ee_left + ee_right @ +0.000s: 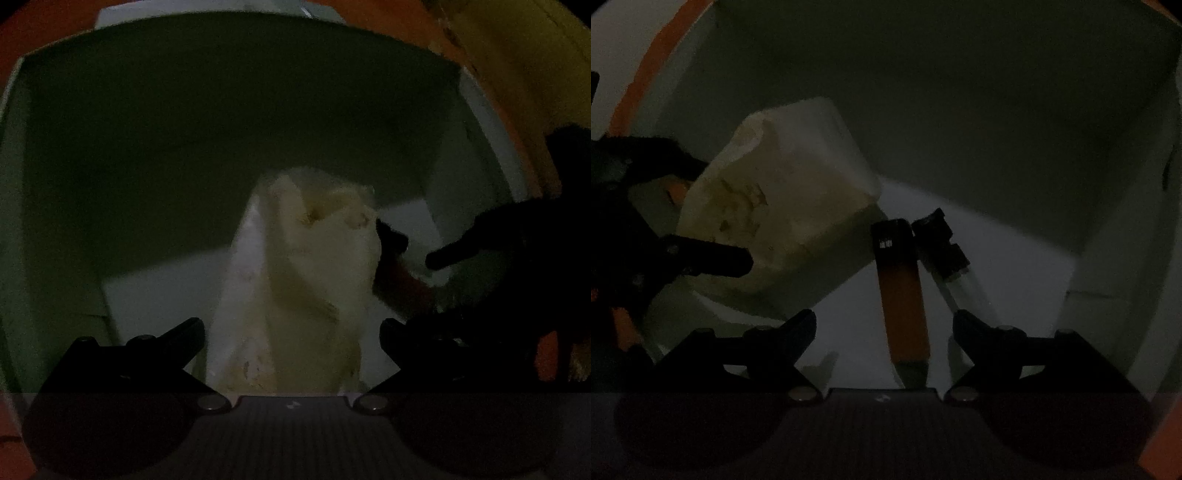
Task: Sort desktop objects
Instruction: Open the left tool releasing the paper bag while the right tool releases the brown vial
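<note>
While both grippers point down into the white bin (pixel 1071 206):
Left gripper (pixel 291 325): jaws wide apart, gripping nothing; cream cloth (pixel 310 266) lies loose between them.
Right gripper (pixel 884 321): jaws apart, gripping nothing.
Orange marker (pixel 905 295): on bin floor.
Black clip (pixel 942 243): just beside marker.

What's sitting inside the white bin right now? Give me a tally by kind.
Cream cloth bundle: 1
Orange utility knife with black cap: 1
Black clip-like piece on a clear part: 1, too dim to identify further
Total: 3 in the white bin
</note>
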`<state>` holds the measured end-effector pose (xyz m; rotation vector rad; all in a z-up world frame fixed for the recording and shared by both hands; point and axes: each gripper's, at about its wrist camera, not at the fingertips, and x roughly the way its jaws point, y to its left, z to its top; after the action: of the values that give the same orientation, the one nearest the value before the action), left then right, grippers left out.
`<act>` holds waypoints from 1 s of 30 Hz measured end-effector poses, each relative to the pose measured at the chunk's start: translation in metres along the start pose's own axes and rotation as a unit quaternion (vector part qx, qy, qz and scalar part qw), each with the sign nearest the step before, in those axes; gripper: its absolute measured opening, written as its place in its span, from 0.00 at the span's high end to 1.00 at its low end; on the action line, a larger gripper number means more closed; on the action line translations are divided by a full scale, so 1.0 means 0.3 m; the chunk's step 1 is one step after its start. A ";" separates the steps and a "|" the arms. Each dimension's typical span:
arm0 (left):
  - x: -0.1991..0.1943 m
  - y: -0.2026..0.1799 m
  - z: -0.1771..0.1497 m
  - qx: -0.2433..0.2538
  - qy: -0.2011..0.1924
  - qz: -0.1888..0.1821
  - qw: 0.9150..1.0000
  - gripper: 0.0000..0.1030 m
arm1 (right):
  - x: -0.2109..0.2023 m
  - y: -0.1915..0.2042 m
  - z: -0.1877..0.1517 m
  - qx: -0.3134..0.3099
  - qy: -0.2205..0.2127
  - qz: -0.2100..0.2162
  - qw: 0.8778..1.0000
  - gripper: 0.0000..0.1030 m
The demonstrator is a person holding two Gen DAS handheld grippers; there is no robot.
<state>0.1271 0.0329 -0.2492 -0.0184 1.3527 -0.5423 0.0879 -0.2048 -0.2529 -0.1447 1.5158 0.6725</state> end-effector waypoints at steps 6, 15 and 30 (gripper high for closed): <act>-0.010 -0.013 -0.010 0.016 -0.024 0.008 1.000 0.00 | -0.010 -0.008 0.002 0.003 -0.006 0.006 1.000 0.19; -0.019 -0.030 -0.013 0.021 -0.034 0.025 0.999 0.00 | 0.018 -0.013 -0.032 0.006 -0.020 0.014 1.000 0.19; 0.038 -0.048 -0.023 0.022 -0.019 0.050 0.998 0.00 | 0.037 0.005 -0.040 0.004 -0.014 0.000 1.000 0.19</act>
<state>0.1168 0.0179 -0.2567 0.0740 1.2979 -0.4856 0.0757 -0.2061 -0.2641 -0.1286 1.4918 0.6661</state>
